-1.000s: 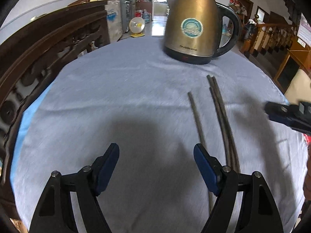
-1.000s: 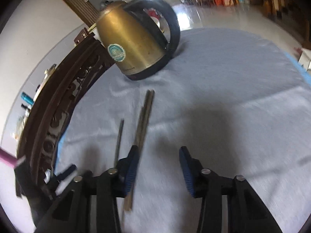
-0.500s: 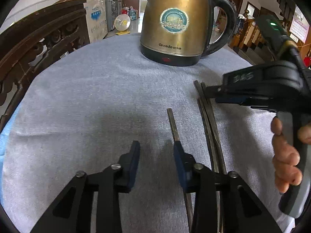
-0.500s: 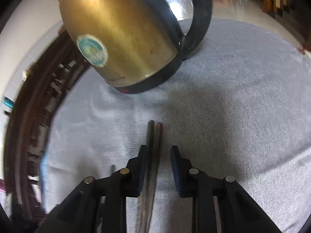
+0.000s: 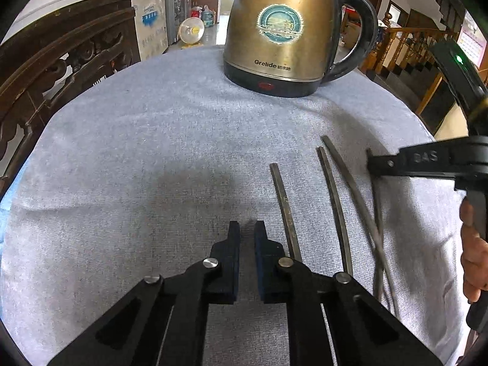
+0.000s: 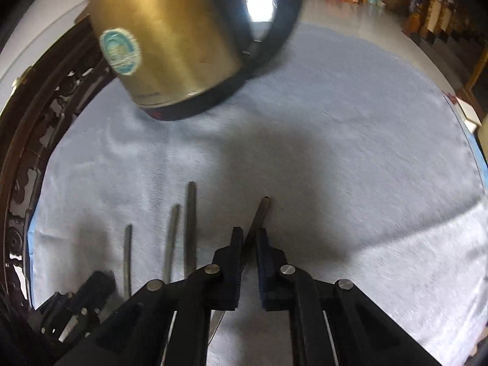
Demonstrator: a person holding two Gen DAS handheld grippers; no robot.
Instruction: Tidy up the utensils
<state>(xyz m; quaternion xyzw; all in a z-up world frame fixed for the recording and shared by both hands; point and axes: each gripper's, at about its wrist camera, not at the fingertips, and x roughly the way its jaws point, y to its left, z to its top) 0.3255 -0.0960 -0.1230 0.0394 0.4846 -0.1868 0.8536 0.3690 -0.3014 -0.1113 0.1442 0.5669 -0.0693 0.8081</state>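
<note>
Several dark metal chopsticks lie on the grey tablecloth (image 5: 152, 158). In the left wrist view three lie side by side: one (image 5: 285, 210) just right of my left gripper (image 5: 246, 228), which is shut and empty, and two more (image 5: 335, 204) further right. My right gripper (image 6: 249, 235) is shut on a fourth chopstick (image 6: 259, 213) and holds it tilted above the cloth; it also shows blurred in the left wrist view (image 5: 378, 207). In the right wrist view the other three chopsticks (image 6: 190, 219) lie to the left.
A brass electric kettle (image 5: 280, 27) with a black handle stands at the back of the table. A carved dark wooden chair back (image 5: 61, 61) lines the left edge. The table's right edge (image 5: 421, 122) drops off to a stair railing.
My left gripper closed from wide open to shut. My right gripper closed on one chopstick of the right pair and lifted it off the cloth, to the right of the others.
</note>
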